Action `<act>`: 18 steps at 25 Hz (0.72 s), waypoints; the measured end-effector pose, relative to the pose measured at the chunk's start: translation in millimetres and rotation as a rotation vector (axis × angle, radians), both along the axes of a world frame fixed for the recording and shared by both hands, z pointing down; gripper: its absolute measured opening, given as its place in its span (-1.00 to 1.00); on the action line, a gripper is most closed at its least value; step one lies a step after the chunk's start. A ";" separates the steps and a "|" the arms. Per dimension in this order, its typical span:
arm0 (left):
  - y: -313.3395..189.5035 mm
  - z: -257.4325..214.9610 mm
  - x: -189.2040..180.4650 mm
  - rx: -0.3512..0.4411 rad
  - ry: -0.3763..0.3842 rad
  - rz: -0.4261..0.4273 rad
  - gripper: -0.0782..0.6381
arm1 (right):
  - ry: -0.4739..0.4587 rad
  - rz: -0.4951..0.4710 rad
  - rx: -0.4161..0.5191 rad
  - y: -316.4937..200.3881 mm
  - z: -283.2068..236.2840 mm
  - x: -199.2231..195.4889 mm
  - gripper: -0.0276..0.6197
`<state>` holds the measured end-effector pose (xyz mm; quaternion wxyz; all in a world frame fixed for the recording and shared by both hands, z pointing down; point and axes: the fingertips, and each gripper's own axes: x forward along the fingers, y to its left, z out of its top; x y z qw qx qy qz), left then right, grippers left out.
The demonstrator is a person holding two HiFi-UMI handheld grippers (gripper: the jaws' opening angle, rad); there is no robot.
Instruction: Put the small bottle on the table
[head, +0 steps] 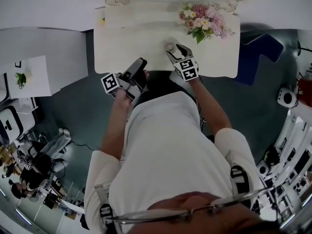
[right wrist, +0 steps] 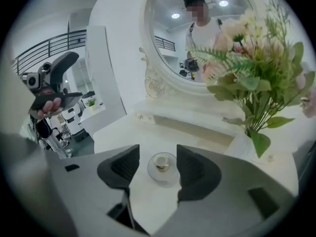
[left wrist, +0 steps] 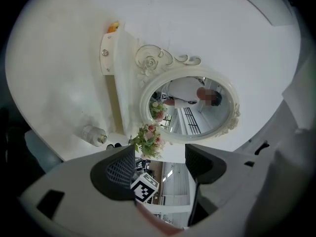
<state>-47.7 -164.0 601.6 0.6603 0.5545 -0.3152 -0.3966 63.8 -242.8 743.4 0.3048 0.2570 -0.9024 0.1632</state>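
Round glass bottle (right wrist: 162,167) stood on smooth white table (head: 126,39), open top around bottle, right gripper (right wrist: 158,156) jaws parted about bottle, untouching, left gripper (left wrist: 160,157) wide, empty.

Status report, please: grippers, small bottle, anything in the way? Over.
Left gripper open, empty. Right gripper open, small bottle between fingers, ungripped. Bottle upright on table. Flowers aside, nothing blocking.

small clear glass bottle (right wrist: 162,168) upright on white table (right wrist: 123,132)

White short-sleeved shirt (head: 165,150), thin-rimmed glasses (head: 204,209), dark band (head: 239,175) at each sleeve
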 end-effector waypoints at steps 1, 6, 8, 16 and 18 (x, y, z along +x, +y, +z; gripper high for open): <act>2.4 -4.2 -0.3 0.013 -0.005 0.009 0.10 | -0.004 0.010 0.007 2.3 -7.9 2.1 -0.18; 13.4 -18.5 0.2 0.069 -0.075 0.062 -0.02 | -0.027 0.065 0.044 10.1 -49.0 15.3 -0.33; 17.6 -20.2 1.2 0.087 -0.142 0.088 -0.14 | -0.044 0.084 0.047 13.3 -65.4 19.8 -0.39; 51.4 -19.0 5.3 0.131 -0.506 0.212 -0.43 | -0.090 0.129 0.051 59.1 -128.0 39.1 -0.58; 53.2 -24.7 13.1 0.168 -0.530 0.218 -0.49 | -0.093 0.129 0.062 70.8 -140.3 45.9 -0.61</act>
